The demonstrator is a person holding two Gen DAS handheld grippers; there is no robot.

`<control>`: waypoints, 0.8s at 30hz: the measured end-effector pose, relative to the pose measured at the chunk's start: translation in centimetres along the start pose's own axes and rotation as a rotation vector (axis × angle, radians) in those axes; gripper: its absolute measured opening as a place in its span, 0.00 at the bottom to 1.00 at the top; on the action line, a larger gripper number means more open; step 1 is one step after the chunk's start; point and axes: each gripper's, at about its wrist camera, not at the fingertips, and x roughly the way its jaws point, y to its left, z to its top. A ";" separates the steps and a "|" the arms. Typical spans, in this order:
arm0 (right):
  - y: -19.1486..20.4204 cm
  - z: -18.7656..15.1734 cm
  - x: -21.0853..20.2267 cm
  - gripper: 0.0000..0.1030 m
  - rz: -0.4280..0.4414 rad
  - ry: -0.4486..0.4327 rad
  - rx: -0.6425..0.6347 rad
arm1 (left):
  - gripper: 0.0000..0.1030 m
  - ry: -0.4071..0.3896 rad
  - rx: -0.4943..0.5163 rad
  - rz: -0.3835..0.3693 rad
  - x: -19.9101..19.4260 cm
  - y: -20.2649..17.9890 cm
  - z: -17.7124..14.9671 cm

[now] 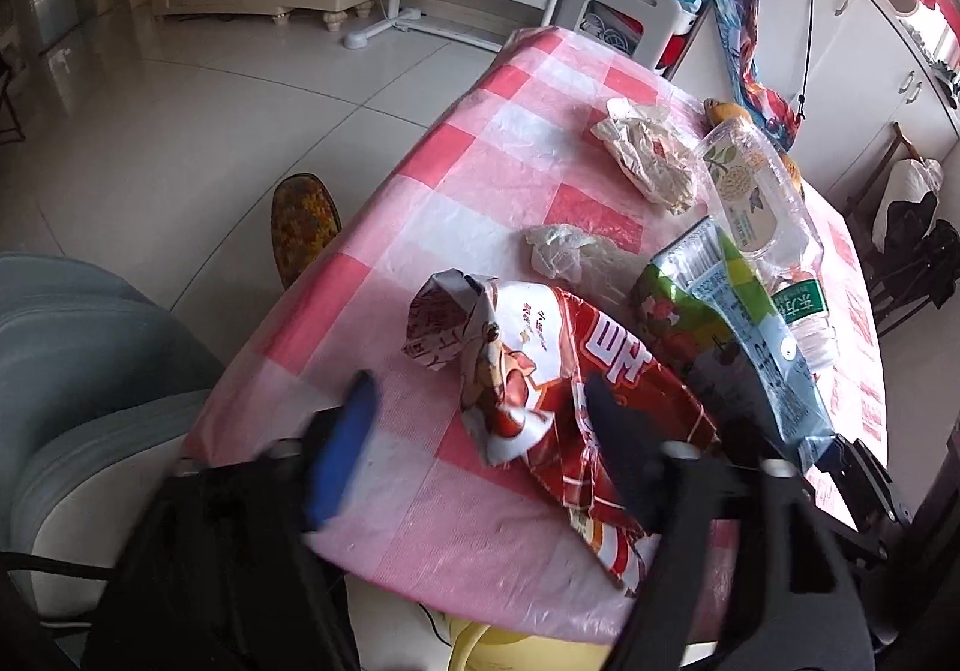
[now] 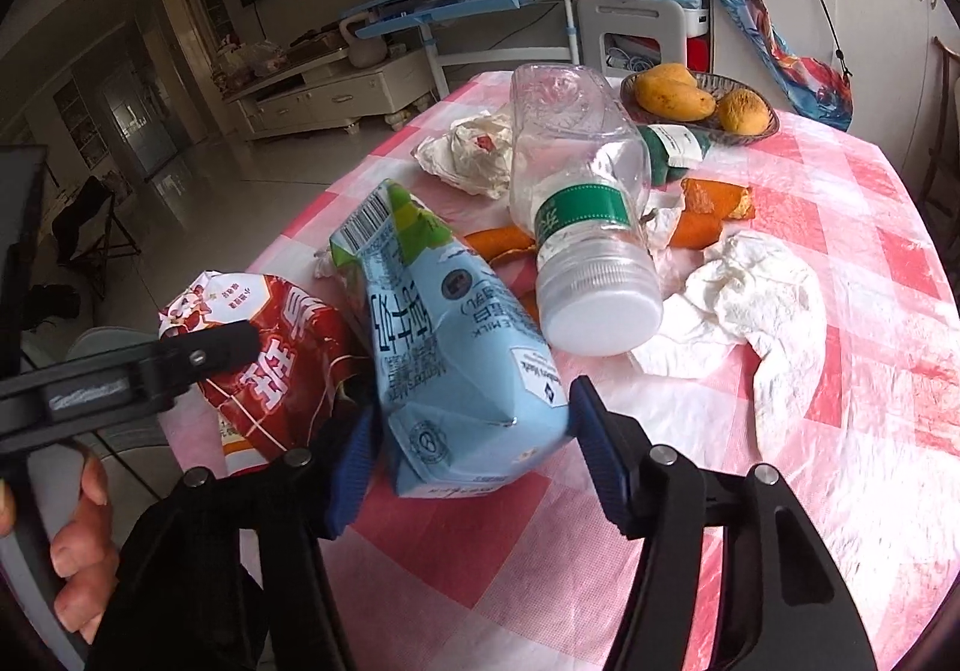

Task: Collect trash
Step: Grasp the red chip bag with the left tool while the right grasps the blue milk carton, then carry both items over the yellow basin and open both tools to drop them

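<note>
A crumpled red snack bag (image 1: 540, 371) lies near the front edge of the pink checked table (image 1: 480, 161). My left gripper (image 1: 480, 383) is open astride the bag: the dark finger is over it, while the blurred blue pad stands clear to its left. In the right wrist view, my right gripper (image 2: 474, 407) has both blue pads against the base of a light blue milk carton (image 2: 456, 347). The carton leans on a clear plastic bottle (image 2: 588, 227) lying on its side. The red snack bag (image 2: 282, 365) shows there under a black finger (image 2: 198, 353) of the left gripper.
Crumpled wrappers (image 1: 648, 155), a clear plastic wad (image 1: 558, 251), white tissue (image 2: 756, 287) and orange peel (image 2: 714, 203) lie about the table. A basket (image 2: 762, 131) with mangoes stands at the back. A hand (image 2: 84, 545) grips the left tool. A grey chair (image 1: 90, 371) stands beside the table.
</note>
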 end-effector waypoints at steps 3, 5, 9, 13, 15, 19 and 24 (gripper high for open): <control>-0.5 -0.5 -1.3 0.58 0.029 -0.021 0.031 | 0.15 -0.015 0.009 -0.047 -0.3 -0.3 0.6; -0.5 -0.7 -2.2 0.57 0.047 -0.036 0.052 | 0.12 -0.050 0.040 -0.052 -1.4 -0.6 0.4; -0.5 -1.3 -4.4 0.57 0.072 -0.060 0.077 | 0.11 -0.082 0.070 -0.101 -3.5 -0.3 -0.7; 0.0 -2.3 -7.0 0.56 0.067 -0.075 0.059 | 0.08 -0.109 0.102 -0.122 -5.3 -0.4 -1.7; 0.0 -2.6 -8.2 0.56 0.063 -0.077 0.051 | 0.07 -0.124 0.118 -0.132 -6.0 -0.3 -2.1; 0.2 -3.7 -11.0 0.56 0.065 -0.073 0.037 | 0.07 -0.134 0.139 -0.155 -7.8 -0.1 -3.0; 1.5 -5.9 -12.9 0.56 0.056 0.013 -0.048 | 0.07 -0.136 0.170 -0.187 -9.8 0.5 -5.0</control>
